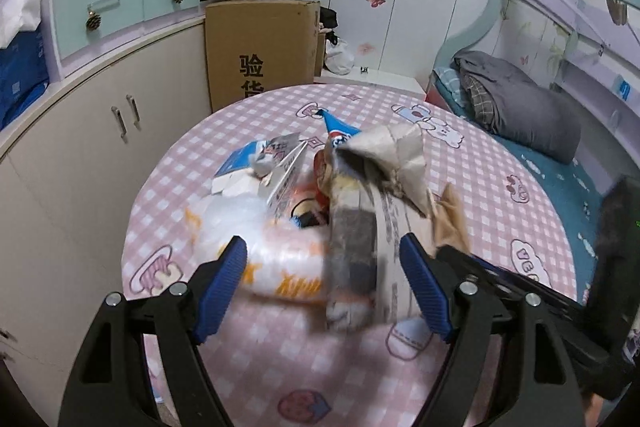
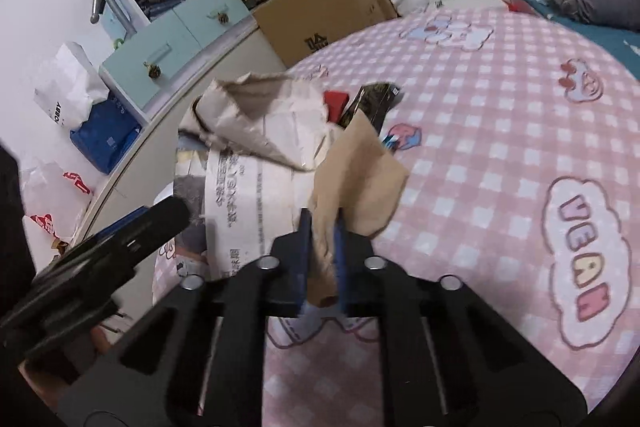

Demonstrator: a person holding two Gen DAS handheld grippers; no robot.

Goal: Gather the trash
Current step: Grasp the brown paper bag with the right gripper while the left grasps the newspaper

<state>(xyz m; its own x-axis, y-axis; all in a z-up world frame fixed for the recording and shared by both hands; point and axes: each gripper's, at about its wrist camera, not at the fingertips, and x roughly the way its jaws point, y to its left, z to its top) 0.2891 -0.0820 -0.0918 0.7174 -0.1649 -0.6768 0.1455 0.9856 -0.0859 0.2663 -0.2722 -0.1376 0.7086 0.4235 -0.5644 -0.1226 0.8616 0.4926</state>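
Right wrist, right tool [image 2: 322,243] clamping brown paper [image 2: 360,179]

Pink-and-white checked tablecloth [image 2: 500,131], tan paper [image 2: 356,179], grey printed newspaper [image 2: 248,203], blue-padded black tongs [image 1: 324,287].

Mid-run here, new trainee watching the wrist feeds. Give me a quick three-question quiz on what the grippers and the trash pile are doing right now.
1. True or false: the right gripper is shut on the tan paper scrap.
2. Are the left gripper jaws open or closed?
3. What does the trash pile lie on: A) bare wood, B) the pink checked tablecloth, C) the bed?

Key: 1 true; 2 open, with the crumpled newspaper between the jaws; 3 B.
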